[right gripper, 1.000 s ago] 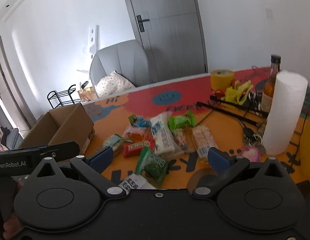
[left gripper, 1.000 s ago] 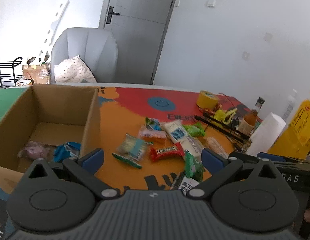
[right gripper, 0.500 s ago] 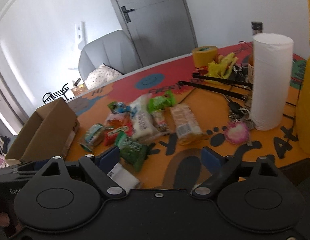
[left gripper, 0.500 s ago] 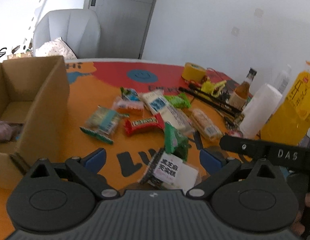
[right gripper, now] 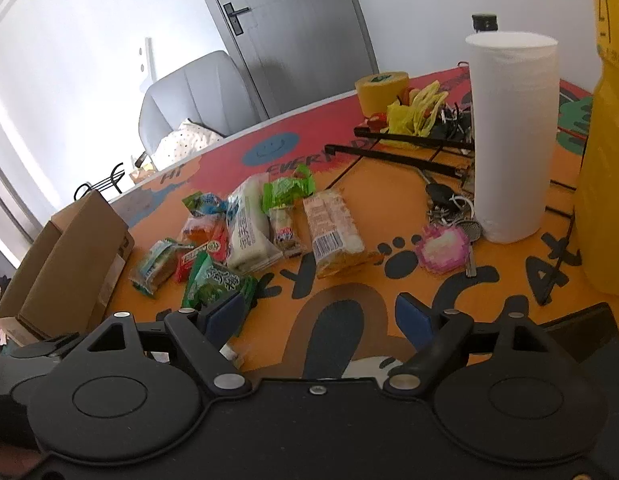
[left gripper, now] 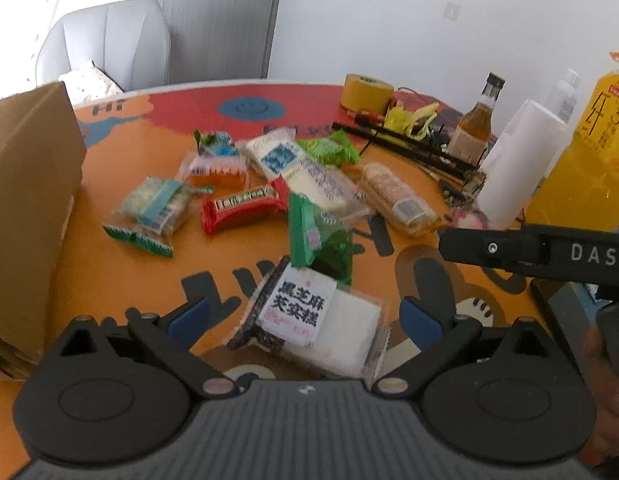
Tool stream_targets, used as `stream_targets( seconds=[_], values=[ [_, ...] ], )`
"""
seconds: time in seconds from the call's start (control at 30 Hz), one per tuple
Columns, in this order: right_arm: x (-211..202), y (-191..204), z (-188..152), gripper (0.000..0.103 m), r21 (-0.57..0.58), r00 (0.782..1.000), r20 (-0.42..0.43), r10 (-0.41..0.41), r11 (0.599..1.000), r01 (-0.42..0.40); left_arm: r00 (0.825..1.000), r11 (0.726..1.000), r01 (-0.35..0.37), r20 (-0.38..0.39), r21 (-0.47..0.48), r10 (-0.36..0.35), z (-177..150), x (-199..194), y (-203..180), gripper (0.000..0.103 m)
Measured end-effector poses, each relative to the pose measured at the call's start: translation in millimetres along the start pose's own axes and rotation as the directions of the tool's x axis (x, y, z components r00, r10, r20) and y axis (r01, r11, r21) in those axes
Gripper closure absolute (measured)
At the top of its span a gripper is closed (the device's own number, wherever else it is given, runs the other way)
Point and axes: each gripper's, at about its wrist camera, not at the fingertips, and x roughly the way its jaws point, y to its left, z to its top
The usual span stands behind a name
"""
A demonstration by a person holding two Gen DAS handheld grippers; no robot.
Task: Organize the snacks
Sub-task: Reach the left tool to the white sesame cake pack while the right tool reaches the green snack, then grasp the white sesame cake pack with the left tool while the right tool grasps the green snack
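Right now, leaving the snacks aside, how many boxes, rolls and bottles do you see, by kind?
Cardboard box: 1
Rolls: 2, the yellow tape and the white paper roll
Bottles: 3, brown glass bottle, clear plastic bottle, yellow drink bottle
Total: 6

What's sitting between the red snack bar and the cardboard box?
In the left wrist view, a clear packet with teal and green print lies on the orange table between the red snack bar and the cardboard box.

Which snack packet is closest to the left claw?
The white packet with black Chinese writing. It lies right between the open left claw pads; the others lie farther up the table.
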Motion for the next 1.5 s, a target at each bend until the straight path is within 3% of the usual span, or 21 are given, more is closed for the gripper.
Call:
stream_targets(
  seconds=[0.23, 0.37, 0.5, 0.83, 1.17, 1.5],
  values=[
    [8, 2, -4, 0.02, -0.002, 1.0, -0.016, 0.015, 1.0, -0.015, 1.0, 0.999, -0.005, -0.016, 0.038, 0.006, -7, 9, -2, 0.006],
    [11, 5, -4, 0.02, -0.006, 1.0, -0.019, 0.02, 1.0, -0.02, 1.0, 0.999, -0.003, 0.01, 0.033, 0.003, -7, 6, 2, 0.031],
    [14, 11, -3, 0.02, -0.018, 1.0, -0.016, 0.026, 0.999, -0.026, 1.0, 1.0, 0.008, 0.015, 0.005, -0.009, -4, 0, 10, 0.044],
    [26, 35, 3, 0.02, -0.063, 0.998, -0.013, 0.065, 0.996, -0.066, 1.0, 0.999, 0.001, 0.029, -0.042, 0.0, -1, -13, 29, 0.05],
    [46, 52, 10, 0.024, -0.08, 0.994, -0.027, 0.107, 0.991, -0.108, 0.992, 0.994, -0.07, 0.094, -0.082, 0.078, 9, -28, 51, 0.05],
    [75, 64, 12, 0.027, -0.105, 0.992, -0.067, 0.111, 0.988, -0.117, 0.993, 0.992, -0.083, 0.075, -0.093, 0.09, 9, -20, 61, 0.05]
  ],
)
